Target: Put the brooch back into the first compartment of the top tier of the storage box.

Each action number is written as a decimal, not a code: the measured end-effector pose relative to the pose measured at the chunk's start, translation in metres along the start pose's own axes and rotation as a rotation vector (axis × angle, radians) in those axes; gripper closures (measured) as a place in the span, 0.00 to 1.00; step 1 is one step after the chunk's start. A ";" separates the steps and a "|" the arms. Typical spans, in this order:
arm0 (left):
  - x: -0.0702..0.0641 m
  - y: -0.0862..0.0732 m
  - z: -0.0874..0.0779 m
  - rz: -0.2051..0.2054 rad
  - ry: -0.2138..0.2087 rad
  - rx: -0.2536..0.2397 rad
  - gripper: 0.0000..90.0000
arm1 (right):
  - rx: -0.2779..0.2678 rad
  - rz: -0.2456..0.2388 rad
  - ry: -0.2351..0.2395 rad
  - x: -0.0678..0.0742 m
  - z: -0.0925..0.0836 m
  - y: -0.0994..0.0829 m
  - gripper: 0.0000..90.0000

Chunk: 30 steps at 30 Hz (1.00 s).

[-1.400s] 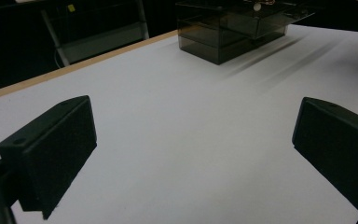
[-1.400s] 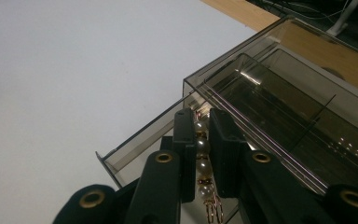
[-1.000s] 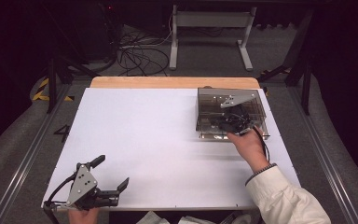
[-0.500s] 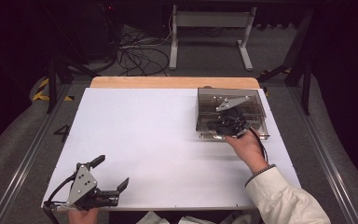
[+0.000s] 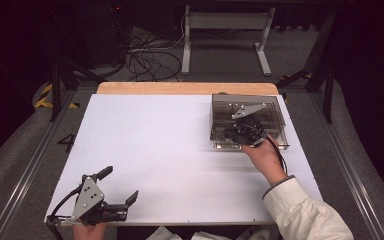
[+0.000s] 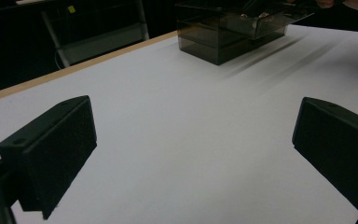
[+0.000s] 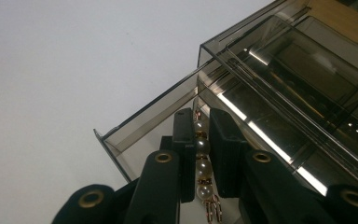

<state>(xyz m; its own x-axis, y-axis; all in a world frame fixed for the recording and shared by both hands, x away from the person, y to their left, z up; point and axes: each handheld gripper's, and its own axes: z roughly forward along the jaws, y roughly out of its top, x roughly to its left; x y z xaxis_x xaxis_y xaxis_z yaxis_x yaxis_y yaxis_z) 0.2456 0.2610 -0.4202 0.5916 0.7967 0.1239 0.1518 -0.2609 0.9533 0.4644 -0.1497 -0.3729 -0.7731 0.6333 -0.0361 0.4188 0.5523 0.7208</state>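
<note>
I keep my right gripper (image 7: 200,154) pinched on a pearl strand (image 7: 201,161) directly over the smoky clear box's (image 5: 270,112) pulled-out drawer (image 7: 144,123), seemingly to lower it in, while my left gripper (image 5: 117,192) rests wide apart on the table (image 5: 170,150), out of the way.

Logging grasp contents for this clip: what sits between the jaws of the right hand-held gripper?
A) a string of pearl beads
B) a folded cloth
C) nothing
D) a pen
A: the right gripper view shows the right hand-held gripper closed on a string of pearl beads over the open drawer of the smoky clear box.
</note>
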 end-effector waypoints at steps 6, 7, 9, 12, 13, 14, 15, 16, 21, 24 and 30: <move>0.000 0.000 0.000 0.000 -0.002 0.002 0.00 | -0.001 -0.024 -0.023 0.001 0.002 0.000 0.80; 0.000 0.000 0.000 -0.003 -0.002 0.000 0.00 | -0.008 -0.020 -0.023 0.002 0.001 0.001 0.77; 0.000 0.000 0.000 -0.004 -0.001 -0.001 0.00 | -0.023 -0.024 -0.014 0.003 0.000 0.001 0.71; 0.000 0.000 0.000 -0.009 -0.004 0.000 0.00 | -0.047 -0.032 0.000 0.004 -0.005 0.002 0.65; 0.000 0.000 0.000 -0.008 -0.004 0.001 0.00 | -0.054 -0.031 0.005 0.005 -0.006 0.002 0.62; 0.000 0.000 0.000 -0.006 -0.004 0.002 0.00 | -0.065 -0.028 0.013 0.005 -0.007 0.002 0.60; 0.000 0.000 0.000 -0.006 -0.004 0.002 0.00 | -0.070 -0.028 0.023 0.005 -0.009 0.003 0.57; 0.000 0.000 0.001 -0.005 -0.004 0.003 0.00 | -0.079 -0.027 0.028 0.006 -0.010 0.003 0.54; 0.000 0.000 0.001 -0.004 -0.004 0.001 0.00 | -0.131 -0.038 0.040 0.009 -0.020 0.004 0.38; 0.001 0.000 0.001 -0.003 -0.004 0.003 0.00 | -0.159 -0.043 0.037 0.012 -0.028 0.004 0.30; 0.000 0.000 0.000 -0.012 -0.008 0.003 0.00 | -0.195 -0.047 0.040 0.019 -0.041 0.003 0.20</move>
<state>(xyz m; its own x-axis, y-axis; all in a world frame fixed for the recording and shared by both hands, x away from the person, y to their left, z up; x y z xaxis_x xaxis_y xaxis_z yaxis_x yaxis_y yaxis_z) 0.2458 0.2611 -0.4202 0.5956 0.7957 0.1100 0.1614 -0.2527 0.9540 0.4309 -0.1583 -0.3432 -0.8093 0.5854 -0.0484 0.2844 0.4626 0.8397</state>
